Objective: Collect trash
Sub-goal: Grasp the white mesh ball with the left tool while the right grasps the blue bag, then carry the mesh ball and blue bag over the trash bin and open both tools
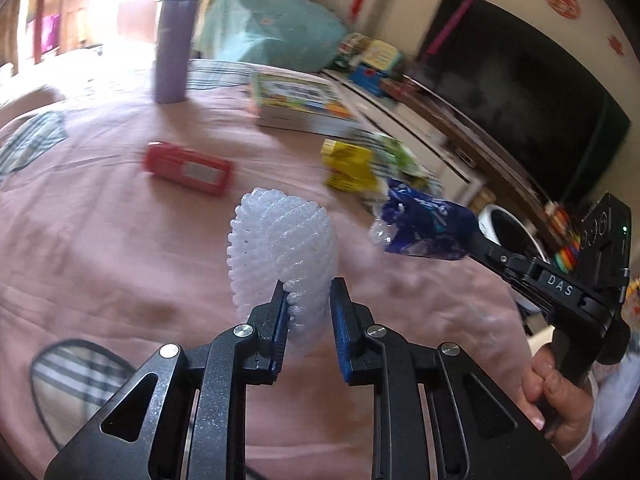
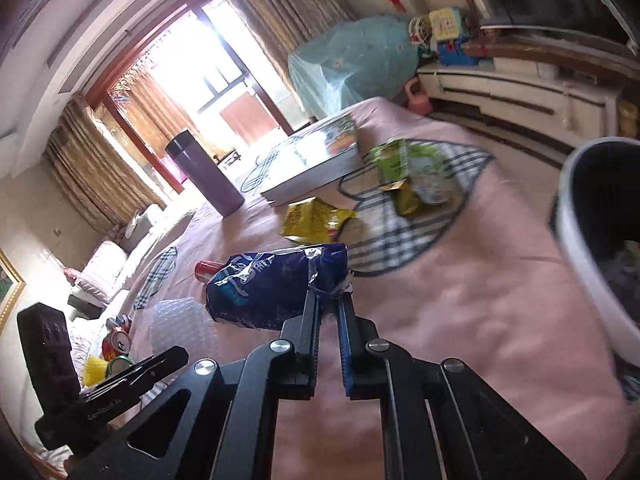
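Note:
My left gripper [image 1: 310, 296] is shut on a white foam net sleeve [image 1: 280, 240], which stands up above the pink cloth [image 1: 100, 240]. To its right, my right gripper [image 1: 476, 236] pinches a crumpled blue plastic wrapper [image 1: 424, 228]. In the right wrist view the right gripper [image 2: 328, 300] is shut on the wrapper's clear twisted end, and the blue wrapper [image 2: 272, 288] hangs to the left of the fingers. A white bin with a dark liner [image 2: 580, 264] stands at the right edge of that view. The same bin [image 1: 504, 220] shows behind the right gripper in the left wrist view.
On the cloth lie a yellow wrapper [image 2: 316, 220], a green snack bag [image 2: 408, 172], a red can [image 1: 188, 168], a thick book [image 2: 316, 160] and an upright purple flask [image 2: 204, 172]. Crushed cans [image 2: 118, 340] lie at the far left. A TV cabinet [image 2: 520, 92] runs behind.

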`<state>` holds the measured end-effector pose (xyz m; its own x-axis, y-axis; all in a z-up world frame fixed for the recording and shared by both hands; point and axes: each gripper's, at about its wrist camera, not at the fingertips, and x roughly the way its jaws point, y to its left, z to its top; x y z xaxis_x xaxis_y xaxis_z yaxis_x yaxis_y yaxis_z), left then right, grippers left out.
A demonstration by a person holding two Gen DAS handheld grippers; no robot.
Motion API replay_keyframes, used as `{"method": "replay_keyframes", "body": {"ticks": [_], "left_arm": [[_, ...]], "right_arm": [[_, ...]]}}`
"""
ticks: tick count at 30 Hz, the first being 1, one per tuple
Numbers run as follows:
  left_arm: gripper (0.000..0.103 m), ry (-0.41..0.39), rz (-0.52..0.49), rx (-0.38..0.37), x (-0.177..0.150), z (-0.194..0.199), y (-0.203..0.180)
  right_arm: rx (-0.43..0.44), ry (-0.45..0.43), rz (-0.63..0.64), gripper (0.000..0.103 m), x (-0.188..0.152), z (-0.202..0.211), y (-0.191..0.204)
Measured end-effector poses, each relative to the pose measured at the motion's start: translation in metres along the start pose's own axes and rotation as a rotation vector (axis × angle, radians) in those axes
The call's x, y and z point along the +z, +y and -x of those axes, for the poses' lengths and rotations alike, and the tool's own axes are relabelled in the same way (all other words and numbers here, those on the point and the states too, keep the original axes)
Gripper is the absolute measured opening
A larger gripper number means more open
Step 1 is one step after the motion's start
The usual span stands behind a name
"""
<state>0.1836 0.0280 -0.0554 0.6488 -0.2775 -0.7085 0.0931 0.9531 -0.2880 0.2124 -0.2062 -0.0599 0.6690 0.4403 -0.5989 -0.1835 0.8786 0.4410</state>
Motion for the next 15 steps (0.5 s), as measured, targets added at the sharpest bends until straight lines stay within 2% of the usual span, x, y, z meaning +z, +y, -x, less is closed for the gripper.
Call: {"method": "replay_keyframes", "body": {"ticks": [15], "left_arm": [[0.018,0.068,-0.169,-0.152,-0.014,-0.018,-0.106]], "right_arm": [[-0.19,-0.127,-0.054,0.009,-0.017,0.096,-0.072]]}}
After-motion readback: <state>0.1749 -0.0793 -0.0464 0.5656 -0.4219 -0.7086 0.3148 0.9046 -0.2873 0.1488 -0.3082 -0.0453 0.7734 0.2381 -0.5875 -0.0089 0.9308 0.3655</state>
